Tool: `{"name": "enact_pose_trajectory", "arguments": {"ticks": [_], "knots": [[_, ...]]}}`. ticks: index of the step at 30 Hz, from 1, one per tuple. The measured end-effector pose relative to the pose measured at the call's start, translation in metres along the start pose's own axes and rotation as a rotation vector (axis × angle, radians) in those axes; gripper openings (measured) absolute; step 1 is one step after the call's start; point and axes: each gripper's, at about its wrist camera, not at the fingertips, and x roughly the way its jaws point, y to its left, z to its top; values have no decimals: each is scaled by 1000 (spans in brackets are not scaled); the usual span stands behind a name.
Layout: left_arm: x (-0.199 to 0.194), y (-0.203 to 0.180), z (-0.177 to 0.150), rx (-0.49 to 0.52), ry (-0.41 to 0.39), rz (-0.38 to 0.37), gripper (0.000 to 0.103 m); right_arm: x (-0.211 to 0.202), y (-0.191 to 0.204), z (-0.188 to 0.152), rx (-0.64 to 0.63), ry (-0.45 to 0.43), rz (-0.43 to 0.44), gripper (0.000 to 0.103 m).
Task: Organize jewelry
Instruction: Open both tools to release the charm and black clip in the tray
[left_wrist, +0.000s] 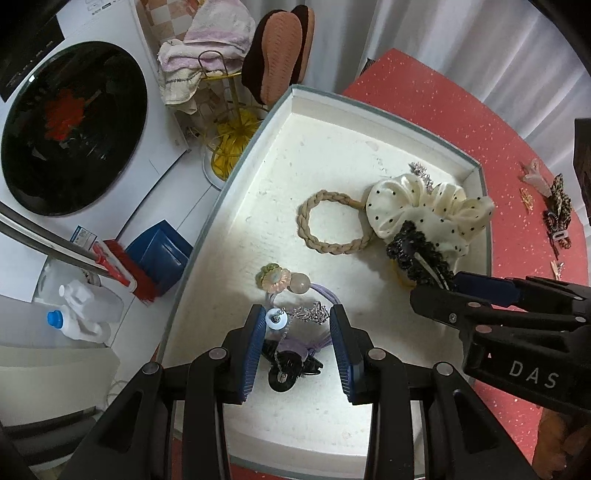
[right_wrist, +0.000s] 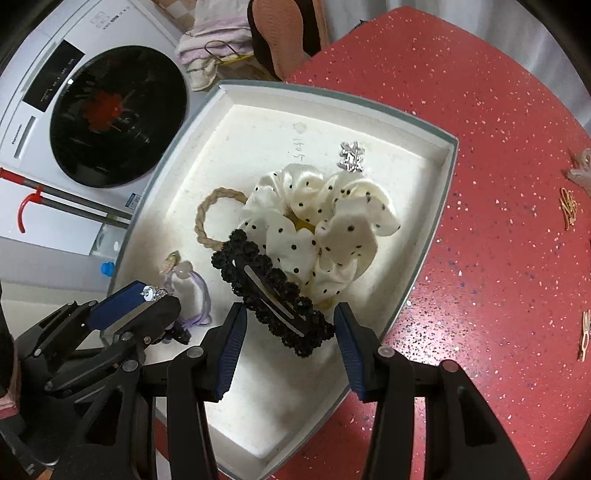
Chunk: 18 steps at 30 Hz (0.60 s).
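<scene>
With my right gripper (right_wrist: 290, 325) wide and empty astride the black hair clip (right_wrist: 273, 295), and my left gripper (left_wrist: 299, 328) spread empty over the silver chain (left_wrist: 310, 314), I'd release low, then withdraw toward six o'clock inside the white tray (right_wrist: 421, 236).

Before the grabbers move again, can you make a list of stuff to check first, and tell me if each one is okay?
1. Left gripper jaws apart: ok, open around the silver chain piece.
2. Right gripper jaws apart: ok, open, with the black beaded hair clip between them.
3. Either gripper actually pinching something: cannot tell; the pads look apart from the items.
4. Items inside the white tray: ok for the braided hair tie and polka-dot scrunchie.
5. All jewelry in the tray: not ok; the gold clips lie out on the red table.
6. Clip free to lift: cannot tell; it leans on the scrunchie.
</scene>
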Motion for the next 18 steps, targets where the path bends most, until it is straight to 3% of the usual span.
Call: {"name": "enact_pose_trajectory", "arguments": {"ticks": [13,15,17,18], "knots": [[6,-1,1,15,10,29,38,7,-7,5,29,49,46,54],[5,-1,1,20,8,38,46,5,-10,7,38,45,55,57],[2,0,0,11,-10,52,65,1,-10,7,43,39,59,59],[0,1,-1,8,-19,57,65,-2,-11,6,46,34,62,60]]}}
